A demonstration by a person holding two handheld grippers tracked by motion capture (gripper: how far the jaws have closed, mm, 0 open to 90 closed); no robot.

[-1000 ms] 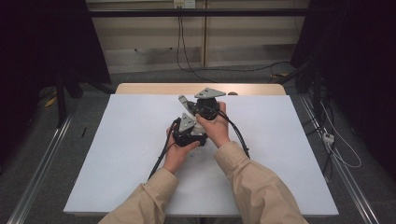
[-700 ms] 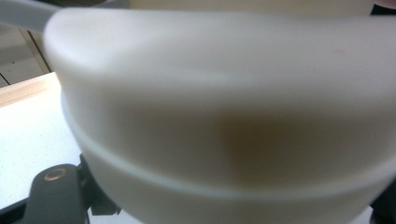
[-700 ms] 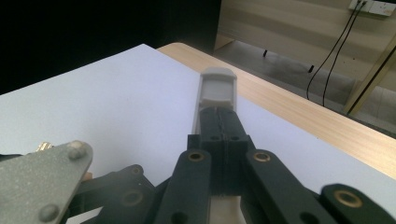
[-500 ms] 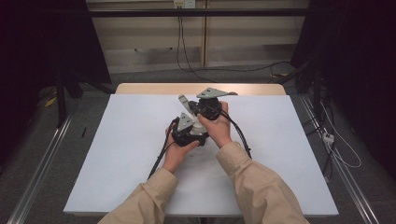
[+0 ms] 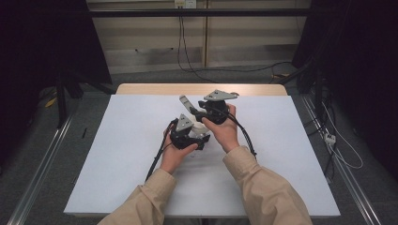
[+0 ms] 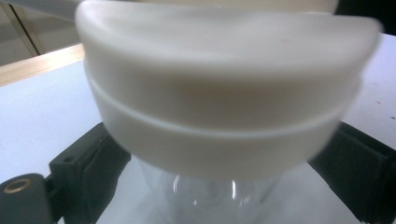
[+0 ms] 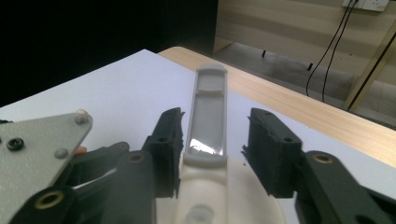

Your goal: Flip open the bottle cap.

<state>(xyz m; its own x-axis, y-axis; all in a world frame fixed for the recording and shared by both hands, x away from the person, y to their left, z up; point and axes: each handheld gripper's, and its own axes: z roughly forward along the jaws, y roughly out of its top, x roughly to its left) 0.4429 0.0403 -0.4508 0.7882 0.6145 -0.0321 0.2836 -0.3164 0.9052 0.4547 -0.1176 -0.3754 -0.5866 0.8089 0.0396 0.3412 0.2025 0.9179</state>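
A clear bottle [image 6: 219, 198] with a wide white lid [image 6: 219, 98] stands between the two black jaws of my left gripper [image 6: 224, 186]. The jaws lie against its clear sides and have just been easing apart. In the high view my left gripper [image 5: 199, 136] is held at the middle of the white table [image 5: 117, 154]. A grey flip handle [image 7: 208, 112] stands up from the lid [image 7: 224, 196]. My right gripper [image 7: 210, 149] straddles it with a gap on each side; its jaws have just been opening. From above, the right gripper [image 5: 197, 112] sits just behind the left, by the handle [image 5: 184, 102].
The white sheet covers the table, with a strip of bare wood [image 5: 202, 89] along its far edge. Black cables [image 5: 157, 159] trail from both grippers toward the person. Floor cables [image 5: 338, 150] lie to the right of the table.
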